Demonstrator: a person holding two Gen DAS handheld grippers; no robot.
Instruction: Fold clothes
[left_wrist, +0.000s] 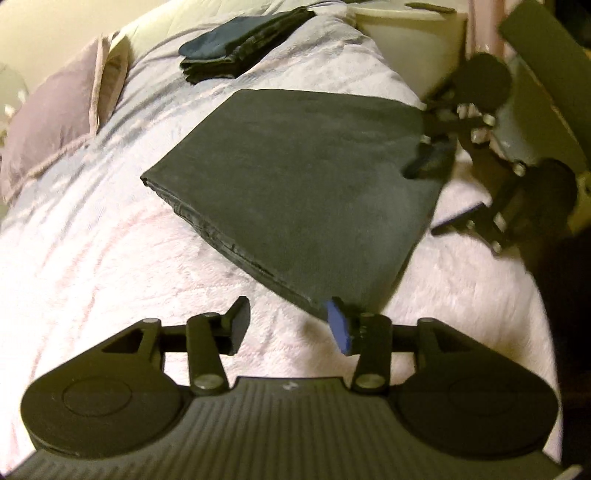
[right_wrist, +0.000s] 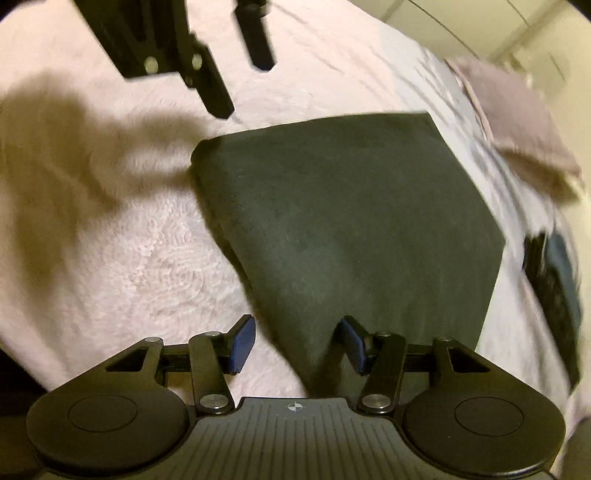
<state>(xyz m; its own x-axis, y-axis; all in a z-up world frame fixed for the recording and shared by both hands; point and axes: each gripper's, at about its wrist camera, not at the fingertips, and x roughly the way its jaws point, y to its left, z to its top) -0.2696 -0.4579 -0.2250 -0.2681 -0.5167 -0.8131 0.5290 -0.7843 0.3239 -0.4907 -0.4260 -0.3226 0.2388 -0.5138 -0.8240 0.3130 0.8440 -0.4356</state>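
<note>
A dark grey garment (left_wrist: 295, 184) (right_wrist: 351, 221) lies folded flat into a neat rectangle on the pale pink bedspread (left_wrist: 110, 277) (right_wrist: 110, 258). My left gripper (left_wrist: 290, 323) hovers open just off the garment's near corner, and nothing sits between its fingers. It also shows at the top of the right wrist view as the left gripper (right_wrist: 240, 77). My right gripper (right_wrist: 298, 341) is open over the opposite corner, with the cloth's edge lying between the pads, which stand apart from it. In the left wrist view the right gripper (left_wrist: 439, 192) appears blurred at the garment's far right edge.
A stack of folded dark clothes (left_wrist: 240, 44) (right_wrist: 554, 288) rests further up the bed. A mauve pillow (left_wrist: 51, 122) (right_wrist: 517, 129) lies at the head. A pale box-like object (left_wrist: 413, 44) stands beyond the bed's edge.
</note>
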